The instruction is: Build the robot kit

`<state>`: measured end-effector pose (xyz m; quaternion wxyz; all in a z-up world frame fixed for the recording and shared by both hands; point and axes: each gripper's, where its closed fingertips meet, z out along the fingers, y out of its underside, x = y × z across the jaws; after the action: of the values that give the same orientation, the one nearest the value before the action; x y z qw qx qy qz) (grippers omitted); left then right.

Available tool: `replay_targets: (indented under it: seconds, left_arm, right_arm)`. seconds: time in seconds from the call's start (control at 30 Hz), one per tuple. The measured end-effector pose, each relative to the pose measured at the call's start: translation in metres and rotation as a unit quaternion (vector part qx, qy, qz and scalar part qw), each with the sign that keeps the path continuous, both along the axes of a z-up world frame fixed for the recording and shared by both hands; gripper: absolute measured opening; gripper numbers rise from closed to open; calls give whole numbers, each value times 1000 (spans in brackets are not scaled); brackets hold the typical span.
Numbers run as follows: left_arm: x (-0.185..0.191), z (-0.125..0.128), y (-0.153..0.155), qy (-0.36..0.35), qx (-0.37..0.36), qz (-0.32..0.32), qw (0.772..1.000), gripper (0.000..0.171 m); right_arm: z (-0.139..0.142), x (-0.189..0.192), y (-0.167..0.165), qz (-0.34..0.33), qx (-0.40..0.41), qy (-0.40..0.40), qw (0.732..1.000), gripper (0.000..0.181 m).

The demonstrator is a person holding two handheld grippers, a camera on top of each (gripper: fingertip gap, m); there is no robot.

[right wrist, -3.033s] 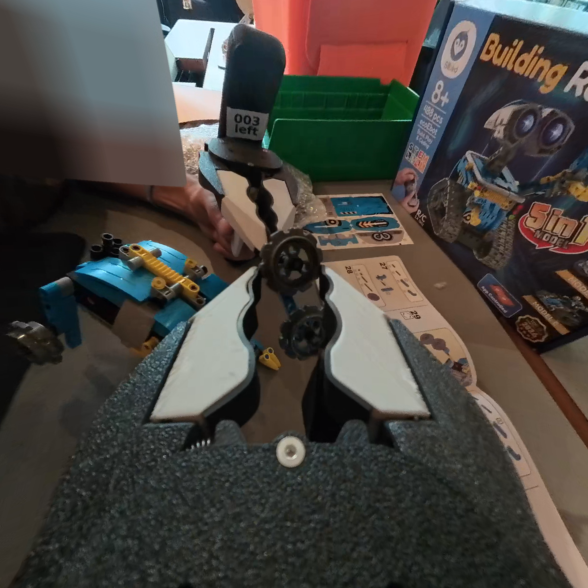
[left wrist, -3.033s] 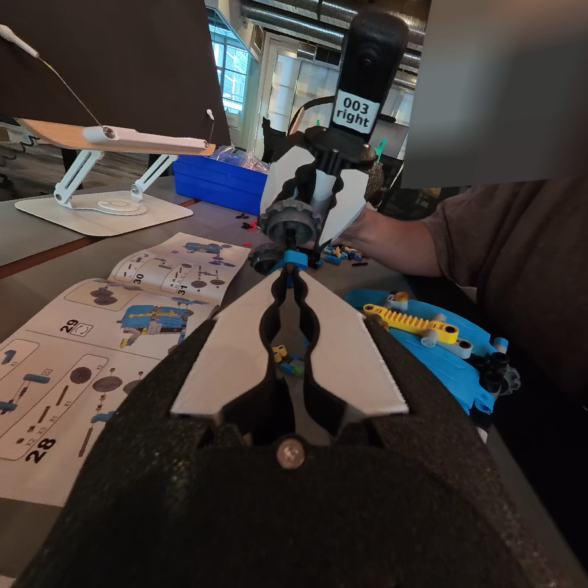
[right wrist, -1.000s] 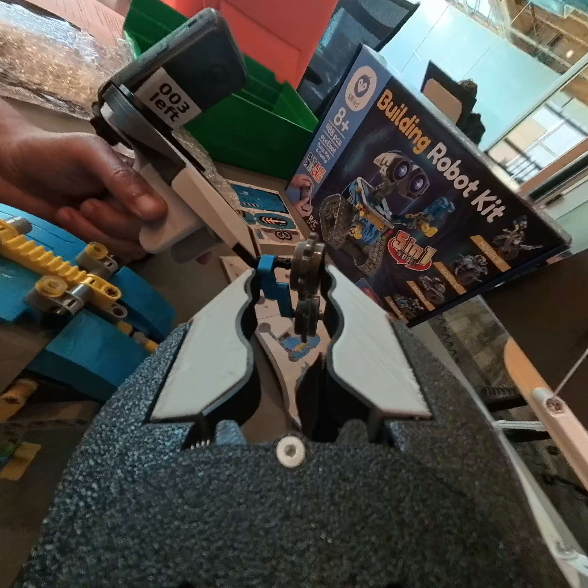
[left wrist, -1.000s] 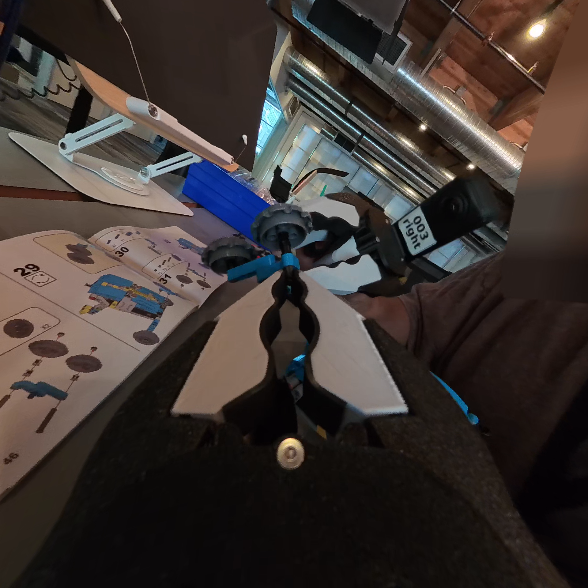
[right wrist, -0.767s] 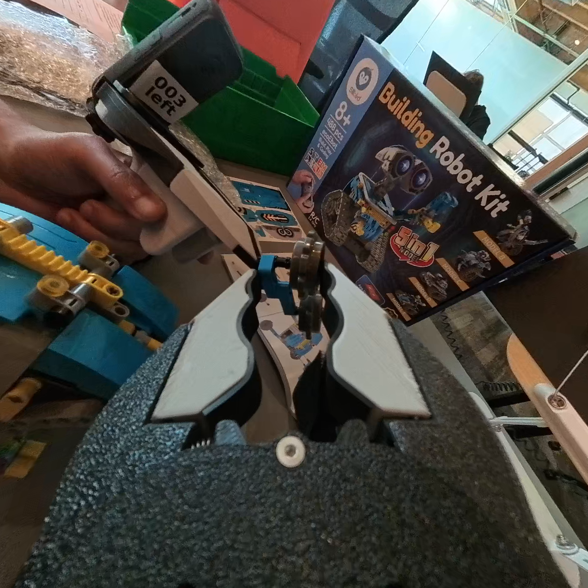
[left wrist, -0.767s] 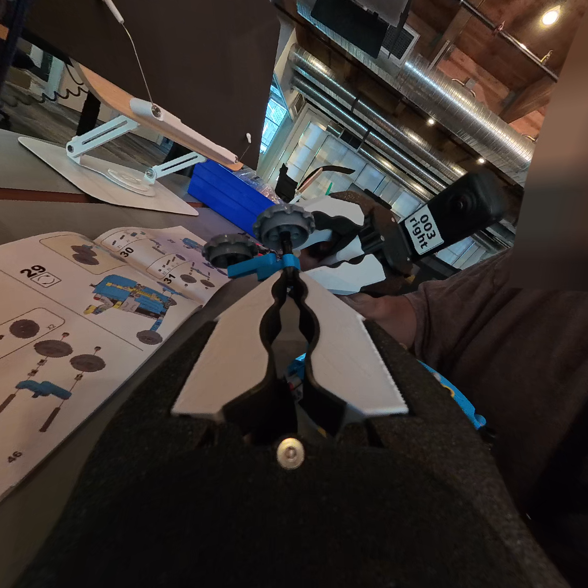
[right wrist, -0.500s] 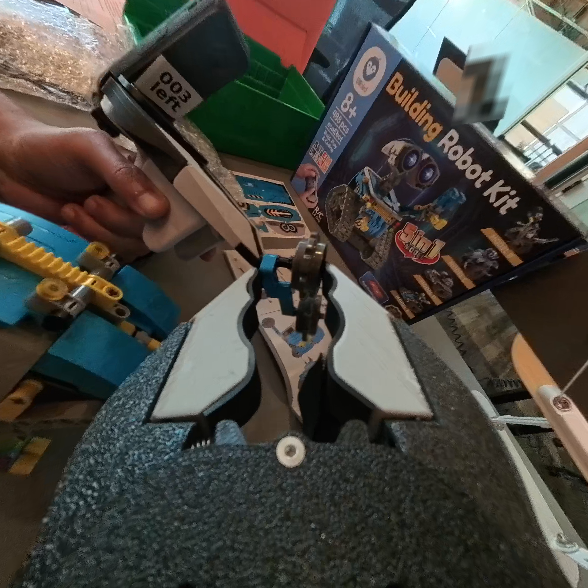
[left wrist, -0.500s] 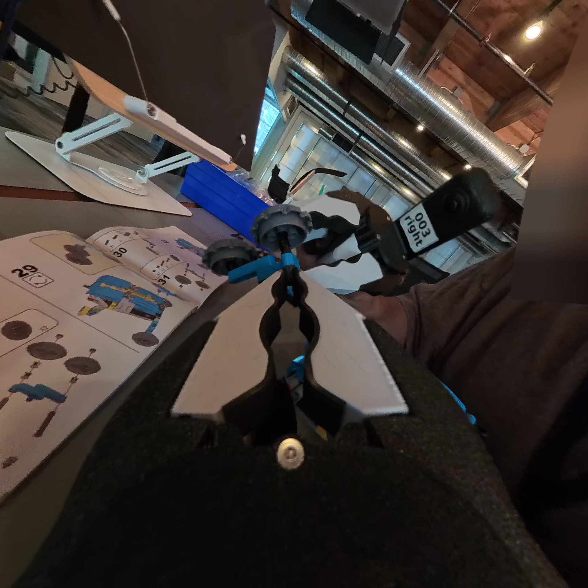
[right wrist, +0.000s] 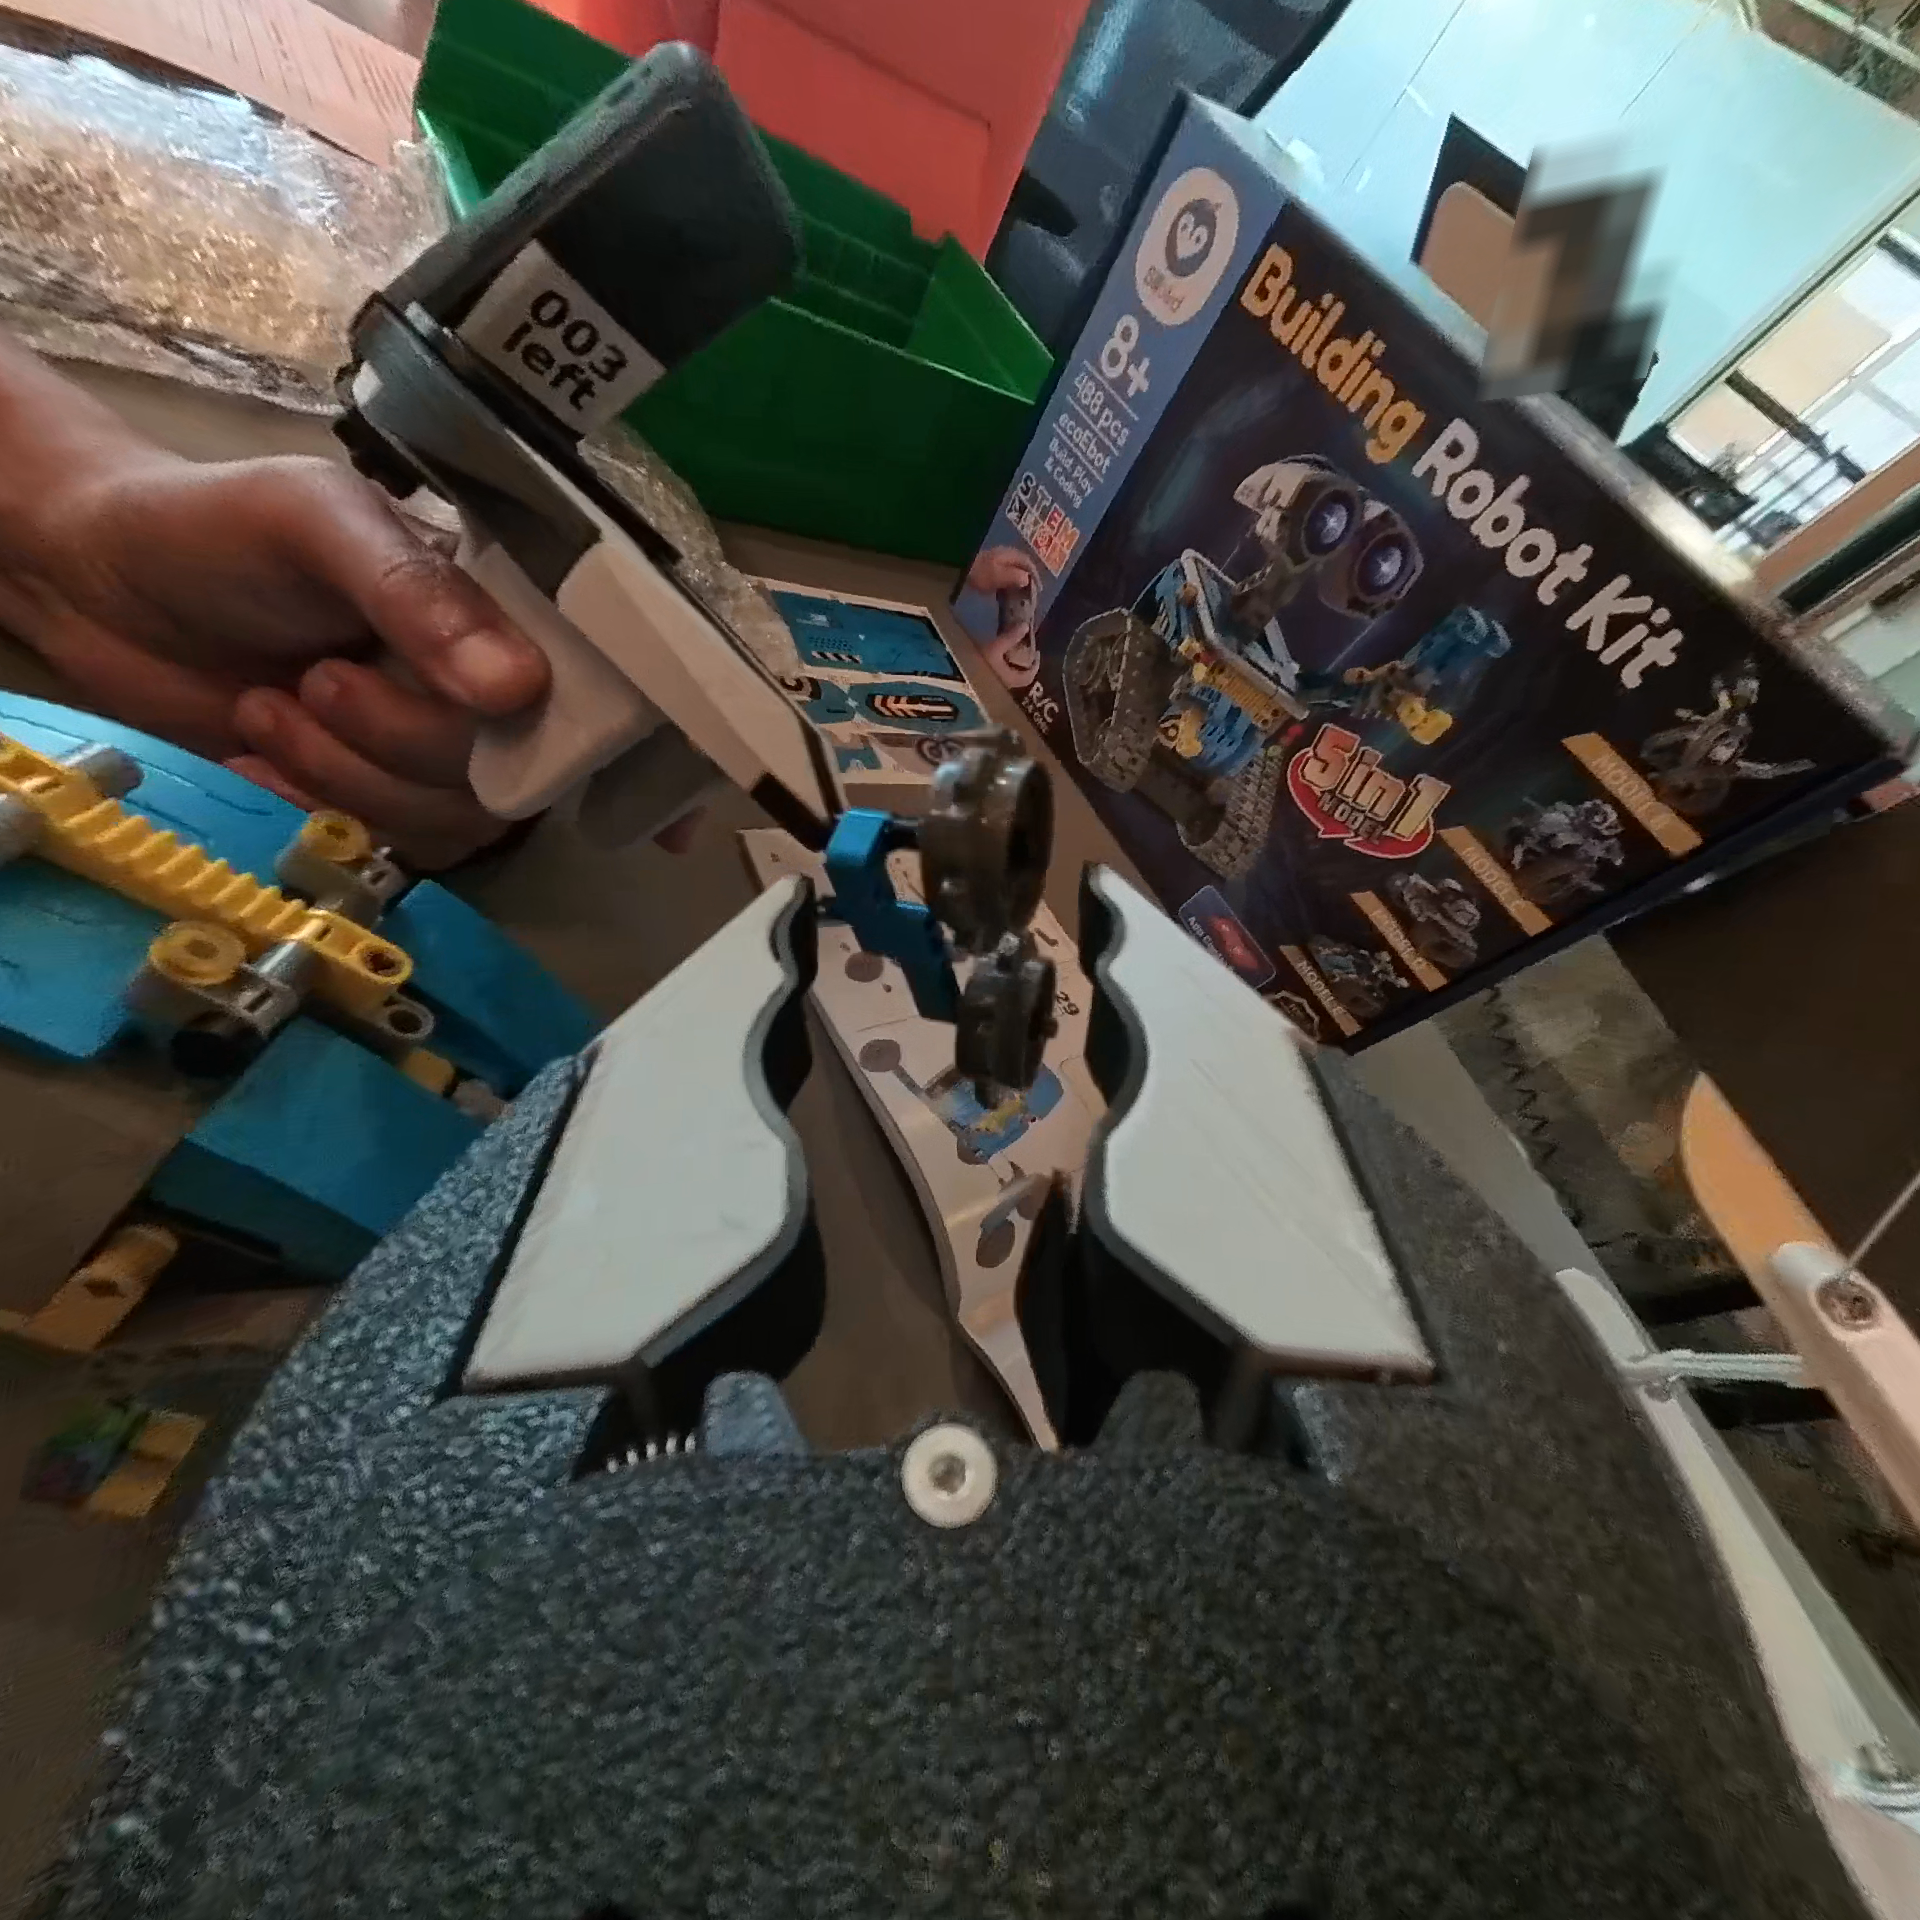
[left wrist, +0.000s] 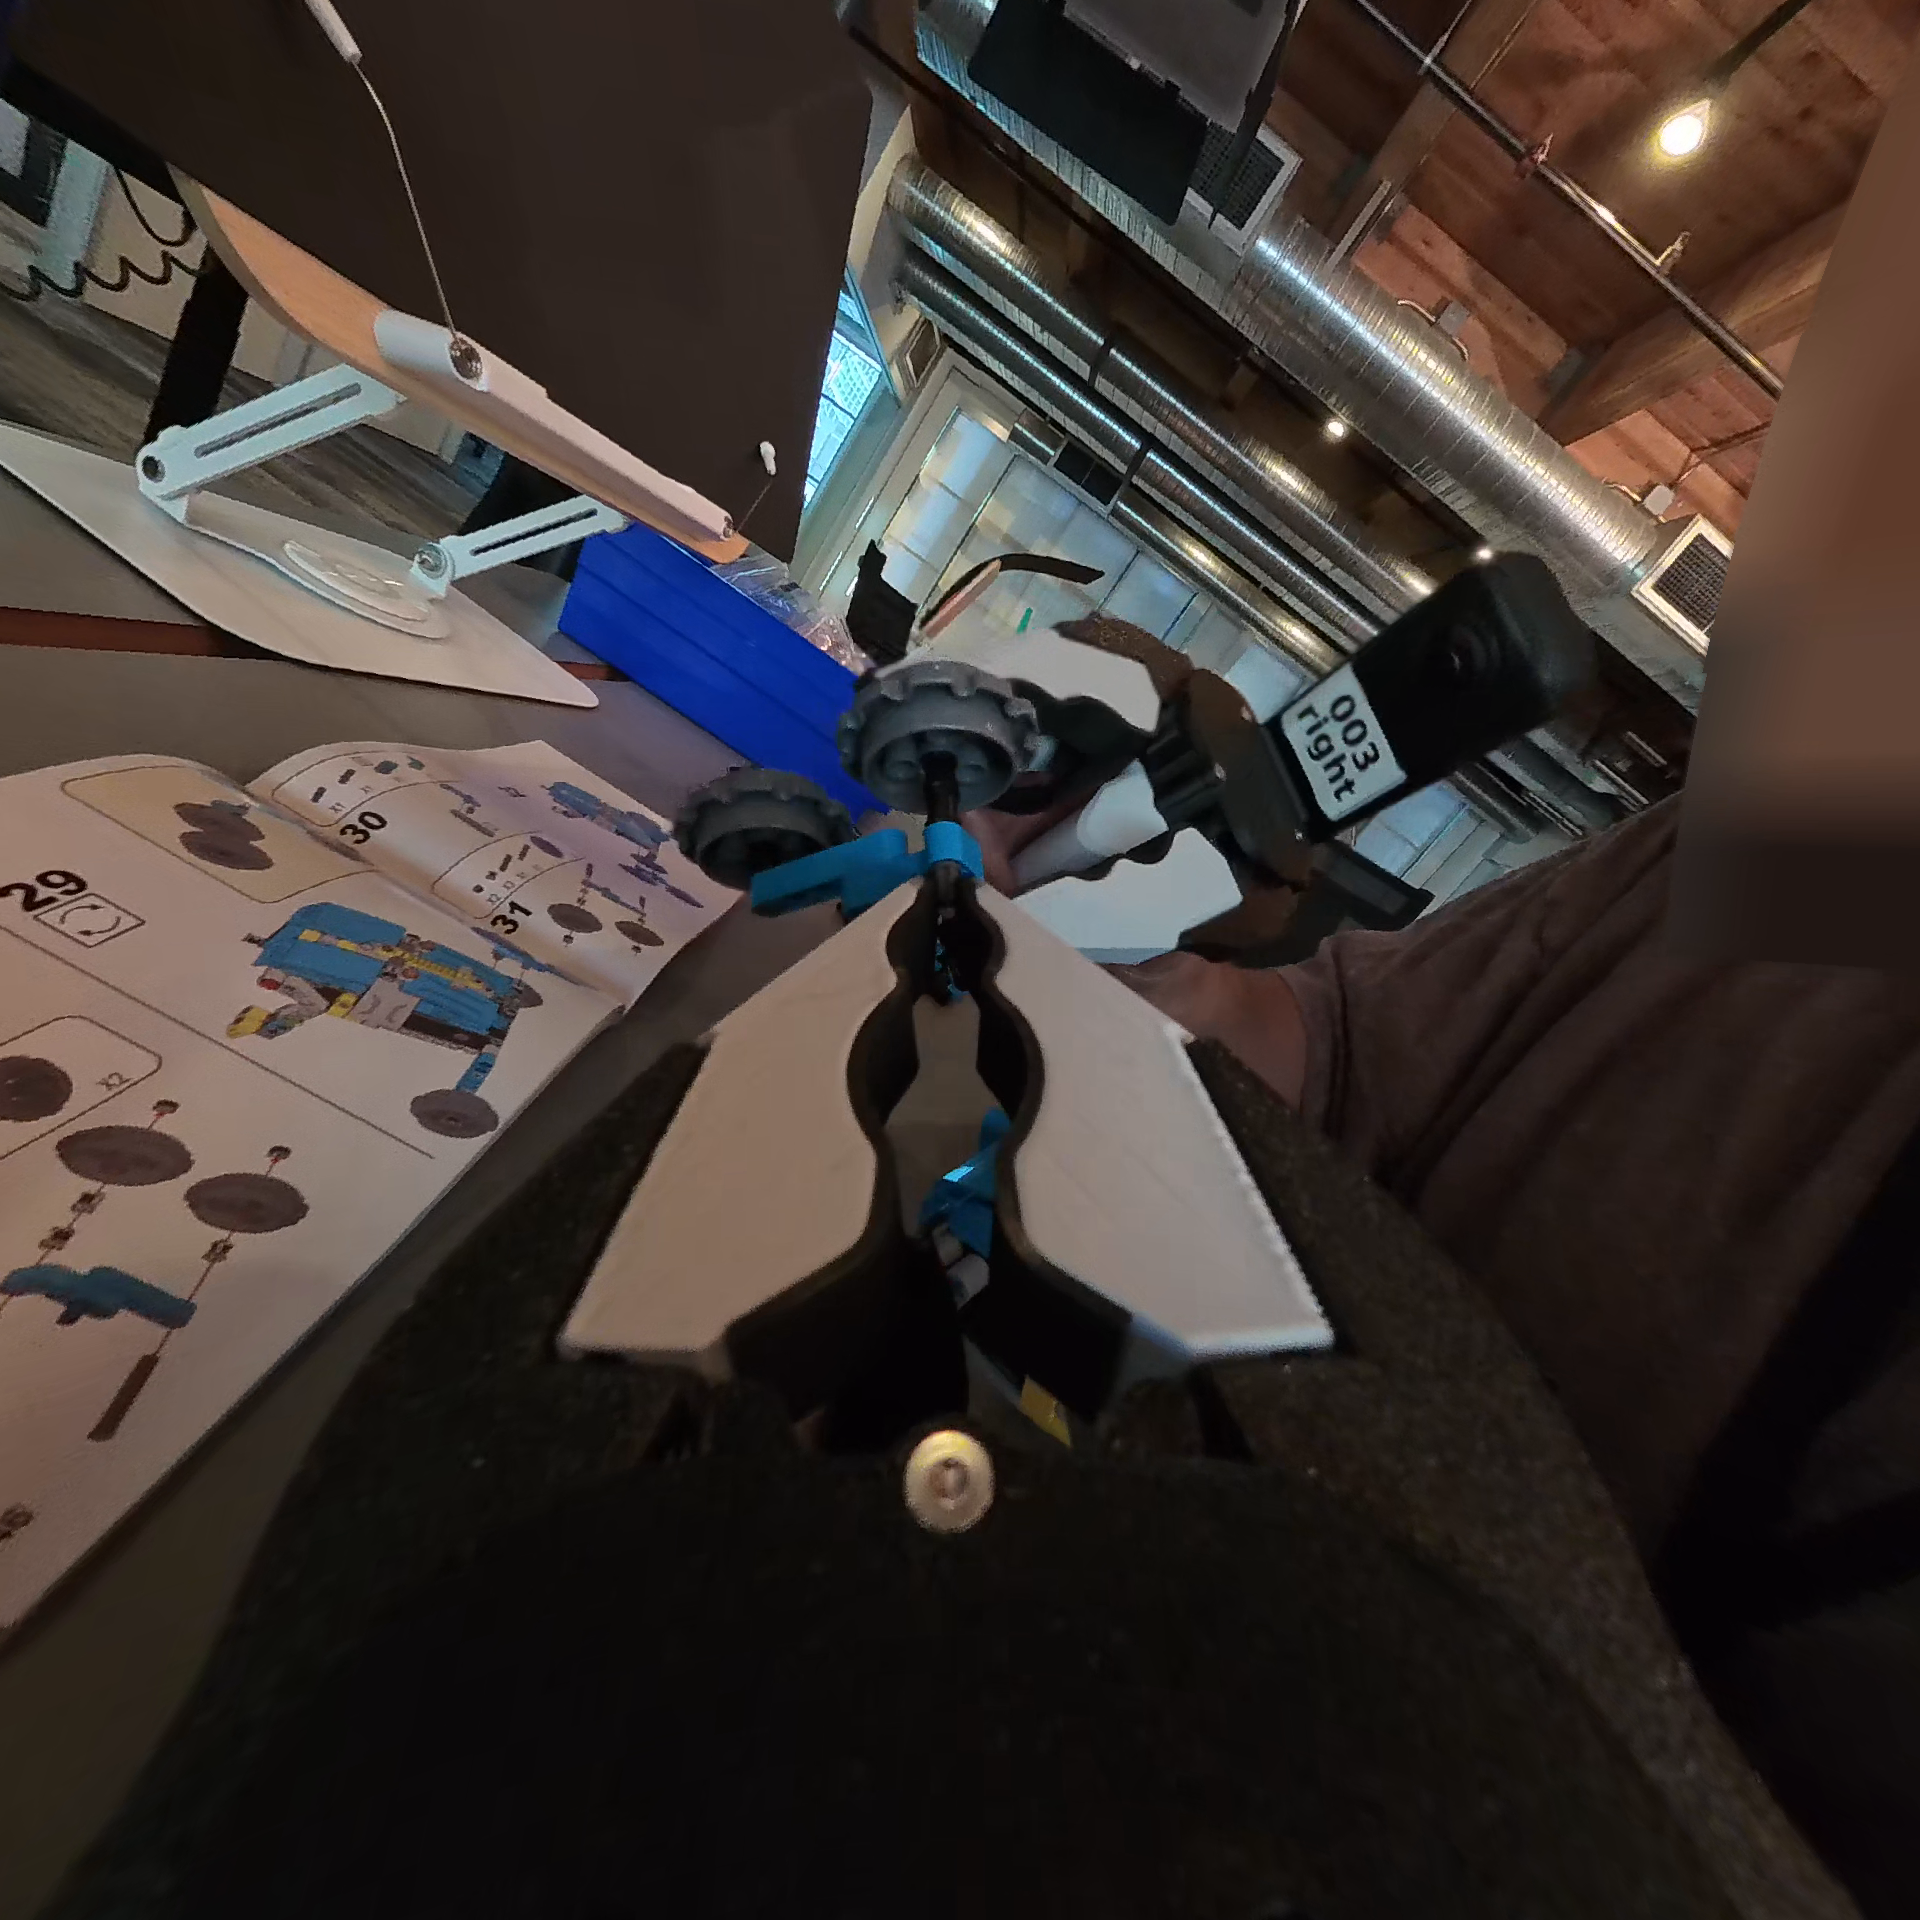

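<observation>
Two hand-held grippers meet over a grey-brown tabletop (left wrist: 260,686). The left gripper (left wrist: 943,914) has its fingers pressed nearly together on a thin black axle (left wrist: 940,831) that carries a blue connector piece (left wrist: 842,878) and two dark grey toothed wheels (left wrist: 940,738), one directly ahead of its tips and one ahead to its left. The right gripper (right wrist: 945,914) stands spread wide, its fingers (right wrist: 717,1029) on either side of the wheel assembly and clear of it; the wheels sit between and just ahead of its tips. A hand (right wrist: 260,623) grasps the left gripper's body, seen ahead-left of the right gripper. Left of the left gripper an open instruction booklet (left wrist: 260,987) lies flat on the table; beyond it stand a white stand with a wooden top (left wrist: 343,436) and a blue bin (left wrist: 707,644). Ahead-right of the right gripper a printed kit box (right wrist: 1403,644) stands tilted; ahead of it sits a green bin (right wrist: 831,395), and to its left rests a blue and yellow part-built model (right wrist: 208,935). Overhead, the left wrist view shows silver ducting (left wrist: 1403,343), exposed timber ceiling and a lit lamp (left wrist: 1678,135); glazed partitions line the far side of the room.
</observation>
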<state>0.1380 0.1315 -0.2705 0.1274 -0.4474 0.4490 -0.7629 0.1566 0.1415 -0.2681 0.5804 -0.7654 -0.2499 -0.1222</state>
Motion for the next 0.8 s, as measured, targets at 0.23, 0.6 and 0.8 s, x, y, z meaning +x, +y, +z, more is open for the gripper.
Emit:
replay_targets:
  seconds: [0.23, 0.6, 0.8]
  left_arm:
    - [2, -4, -4, 10, 15, 0, 1000, 1]
    - [6, -9, 1, 26, 22, 24, 999, 0]
    - [5, -10, 1, 28, 25, 26, 999, 0]
  right_arm:
    - [-5, -3, 2, -15, 8, -65, 998, 41]
    - [-12, 3, 6, -43, 7, -78, 996, 37]
    - [-12, 1, 6, -44, 4, -85, 995, 36]
